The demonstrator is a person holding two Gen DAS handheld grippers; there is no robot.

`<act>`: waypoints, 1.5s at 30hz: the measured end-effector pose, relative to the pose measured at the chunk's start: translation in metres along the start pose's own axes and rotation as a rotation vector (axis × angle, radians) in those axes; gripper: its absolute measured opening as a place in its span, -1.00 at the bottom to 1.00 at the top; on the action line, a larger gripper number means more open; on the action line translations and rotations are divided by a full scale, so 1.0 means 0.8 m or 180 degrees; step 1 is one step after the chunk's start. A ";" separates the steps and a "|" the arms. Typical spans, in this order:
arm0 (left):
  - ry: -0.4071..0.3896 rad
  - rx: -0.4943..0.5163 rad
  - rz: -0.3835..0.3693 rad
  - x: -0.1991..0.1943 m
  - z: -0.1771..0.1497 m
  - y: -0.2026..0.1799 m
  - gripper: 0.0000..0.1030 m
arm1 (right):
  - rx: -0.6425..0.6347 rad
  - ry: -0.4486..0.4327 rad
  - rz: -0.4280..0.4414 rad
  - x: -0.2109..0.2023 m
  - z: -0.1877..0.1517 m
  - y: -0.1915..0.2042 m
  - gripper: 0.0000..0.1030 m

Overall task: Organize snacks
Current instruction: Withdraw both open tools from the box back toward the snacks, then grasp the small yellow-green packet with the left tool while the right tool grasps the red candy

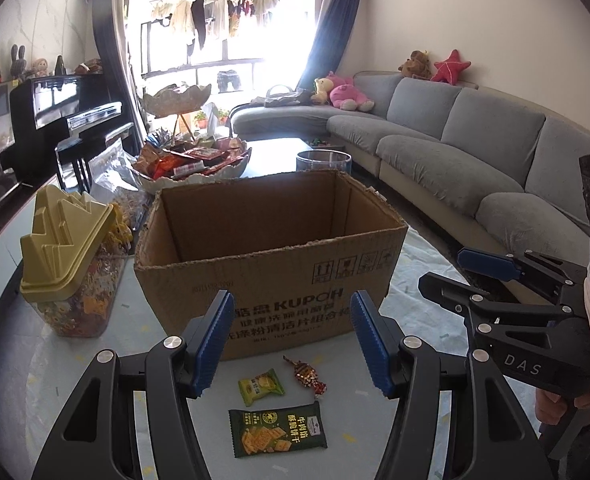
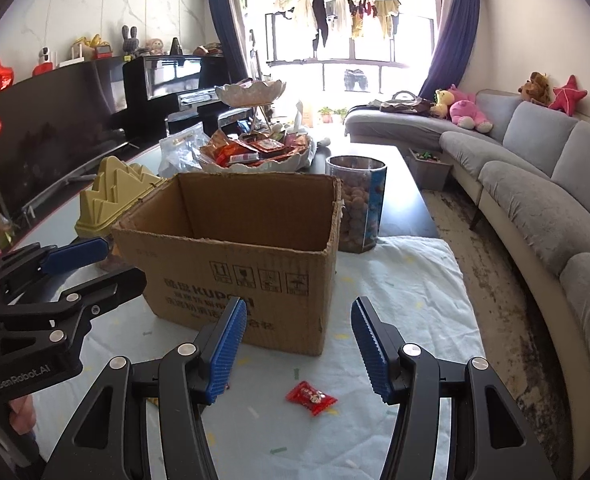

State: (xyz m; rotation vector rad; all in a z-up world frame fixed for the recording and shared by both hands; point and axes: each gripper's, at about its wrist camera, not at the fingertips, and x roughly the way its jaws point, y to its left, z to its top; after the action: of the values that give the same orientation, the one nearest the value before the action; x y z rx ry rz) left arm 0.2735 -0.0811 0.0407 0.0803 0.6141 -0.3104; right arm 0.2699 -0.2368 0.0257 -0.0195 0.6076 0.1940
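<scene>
Two grippers, left (image 1: 293,344) and right (image 2: 298,344), are hovering with jaws apart, gripping nothing. Green packs (image 1: 277,432), (image 1: 261,386) and candy (image 1: 306,376) are lying before the box (image 1: 271,256); red candy (image 2: 311,397) is lying under the right.

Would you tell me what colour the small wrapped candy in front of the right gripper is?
Red candy, clearest in the right wrist view.

Two matching handheld grippers, the left gripper (image 1: 293,338) and the right gripper (image 2: 299,344): black angular arms with round silver screws, jaws faced with ribbed blue pads. White lettering reads "DAS" and "GenRobot.AI".
</scene>
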 end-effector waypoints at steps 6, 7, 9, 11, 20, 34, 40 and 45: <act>0.0124 -0.0033 0.0055 0.011 -0.025 0.000 0.16 | 0.0059 0.0152 0.0014 0.015 -0.017 -0.010 0.09; 0.0148 -0.0040 0.0073 0.014 -0.030 0.001 0.16 | 0.0062 0.0188 0.0007 0.018 -0.019 -0.010 0.09; 0.0217 -0.0077 0.0080 0.020 -0.039 0.004 0.16 | 0.0065 0.0266 -0.0032 0.025 -0.025 -0.010 0.09; 0.0277 -0.0132 0.0082 0.024 -0.047 0.010 0.16 | 0.0084 0.0339 -0.0065 0.031 -0.031 -0.010 0.09; 0.0540 -0.0288 0.0102 0.055 -0.076 0.030 0.16 | 0.0224 0.0726 -0.0075 0.069 -0.065 -0.002 0.09; 0.0811 -0.0358 0.0081 0.105 -0.102 0.050 0.14 | 0.0416 0.0965 -0.0217 0.105 -0.095 -0.009 0.09; 0.0888 -0.0349 0.0071 0.124 -0.106 0.056 0.14 | 0.0385 0.1020 -0.0288 0.114 -0.099 -0.006 0.09; 0.0937 -0.0382 0.0055 0.137 -0.107 0.061 0.04 | 0.0391 0.1078 -0.0307 0.122 -0.103 -0.008 0.09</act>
State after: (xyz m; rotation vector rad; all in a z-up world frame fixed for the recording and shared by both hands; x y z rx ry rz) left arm 0.3263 -0.0493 -0.0934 0.0155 0.9220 -0.2458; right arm 0.3031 -0.2318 -0.0978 0.0379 0.9534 0.0590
